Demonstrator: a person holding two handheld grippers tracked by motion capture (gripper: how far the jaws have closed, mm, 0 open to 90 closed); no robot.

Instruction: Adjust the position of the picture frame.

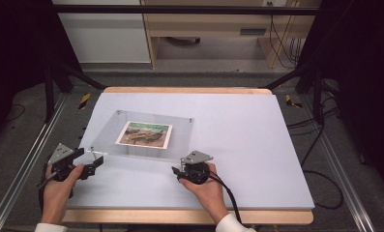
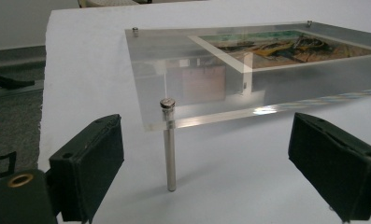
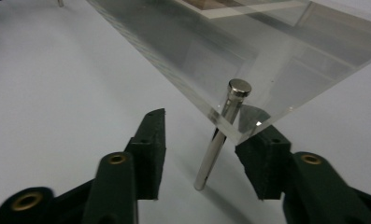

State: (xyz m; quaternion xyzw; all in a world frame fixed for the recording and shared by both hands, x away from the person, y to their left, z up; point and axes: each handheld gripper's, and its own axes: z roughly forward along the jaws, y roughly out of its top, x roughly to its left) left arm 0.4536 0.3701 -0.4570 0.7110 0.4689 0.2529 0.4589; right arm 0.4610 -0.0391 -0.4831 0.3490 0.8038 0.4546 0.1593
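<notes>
Acrylic frame (image 1: 146, 135) lies flat, long axis across the table (image 1: 257, 145)

Even overhead light, table (image 1: 257, 145) bright, surroundings dark. Glare on acrylic panel (image 2: 211, 116) edge. Close claw pads (image 3: 150, 154) slightly soft; soft shadows.
</notes>
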